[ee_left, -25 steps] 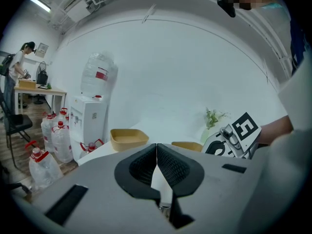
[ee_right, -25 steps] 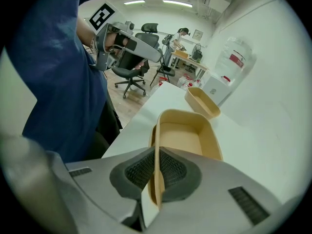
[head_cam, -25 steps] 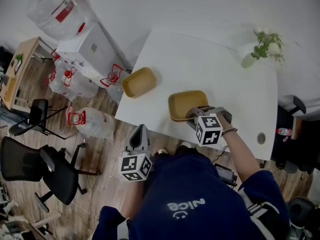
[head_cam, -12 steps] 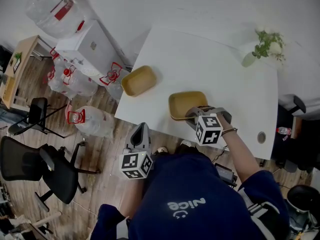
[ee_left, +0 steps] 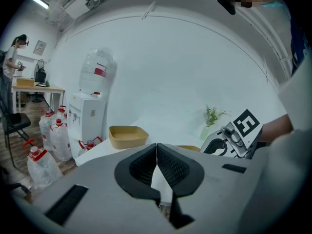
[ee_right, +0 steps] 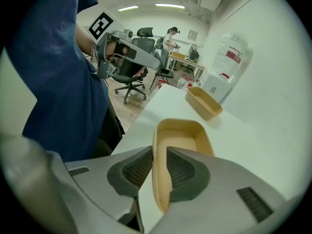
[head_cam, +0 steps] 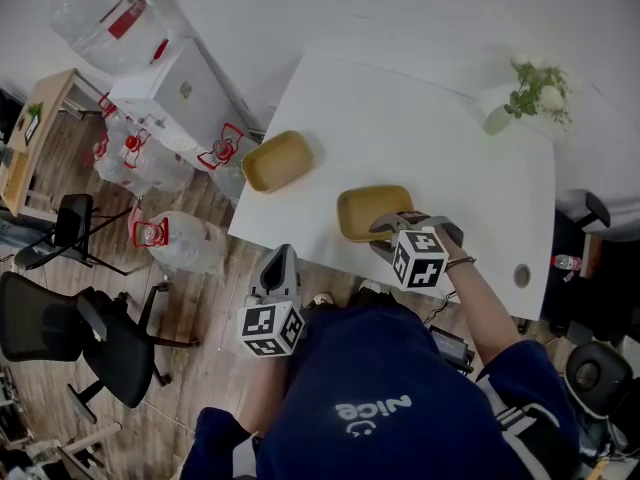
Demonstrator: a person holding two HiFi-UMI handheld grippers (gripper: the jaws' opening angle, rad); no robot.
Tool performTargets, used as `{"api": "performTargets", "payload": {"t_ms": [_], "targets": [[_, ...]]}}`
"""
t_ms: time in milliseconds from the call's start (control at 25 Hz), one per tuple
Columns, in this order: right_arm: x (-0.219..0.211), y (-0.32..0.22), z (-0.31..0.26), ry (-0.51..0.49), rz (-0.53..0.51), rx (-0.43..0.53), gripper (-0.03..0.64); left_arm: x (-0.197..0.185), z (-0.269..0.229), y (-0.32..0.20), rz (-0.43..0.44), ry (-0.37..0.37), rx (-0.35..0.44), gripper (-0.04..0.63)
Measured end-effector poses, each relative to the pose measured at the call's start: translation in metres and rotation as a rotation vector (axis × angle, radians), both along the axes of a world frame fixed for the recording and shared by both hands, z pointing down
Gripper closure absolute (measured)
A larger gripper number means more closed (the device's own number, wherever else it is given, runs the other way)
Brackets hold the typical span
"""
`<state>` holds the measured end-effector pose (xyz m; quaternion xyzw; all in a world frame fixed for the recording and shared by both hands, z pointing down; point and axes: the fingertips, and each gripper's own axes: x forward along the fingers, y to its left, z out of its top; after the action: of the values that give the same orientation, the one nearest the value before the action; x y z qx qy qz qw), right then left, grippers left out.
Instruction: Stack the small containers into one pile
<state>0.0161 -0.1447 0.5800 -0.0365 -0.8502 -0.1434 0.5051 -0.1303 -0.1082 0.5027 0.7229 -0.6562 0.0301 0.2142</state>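
Container [ee_right: 183, 130]: light, stiff, I judge; I'd pinch its thin rim
Right tool [ee_right: 158, 150]: jaws just opening, rim between them
Left tool [ee_left: 156, 147]: pressed together, empty

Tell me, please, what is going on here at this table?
A person holds tongs in each hand to stack two tan containers. The right tongs straddle the near wall of the container at the front edge of the table; their jaws have just been opening, so the grip looks released. The second container sits apart near the left corner, not yet stacked. The left tongs are shut and empty, off the table.
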Motion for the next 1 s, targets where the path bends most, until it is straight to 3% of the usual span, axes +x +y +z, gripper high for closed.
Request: {"api": "performTargets", "payload": {"t_ms": [160, 560, 1000], "targets": [[0.001, -0.001, -0.004, -0.008, 0.012, -0.011, 0.465, -0.002, 0.001, -0.001, -0.003, 0.004, 0.0, 0.576], [-0.023, -0.013, -0.05, -0.14, 0.04, 0.038, 0.462, -0.006, 0.001, -0.004, 0.005, -0.002, 0.004, 0.577], [-0.097, -0.015, -0.111, -0.313, -0.029, 0.093, 0.463, -0.037, -0.005, 0.005, -0.063, -0.003, 0.017, 0.577]]}}
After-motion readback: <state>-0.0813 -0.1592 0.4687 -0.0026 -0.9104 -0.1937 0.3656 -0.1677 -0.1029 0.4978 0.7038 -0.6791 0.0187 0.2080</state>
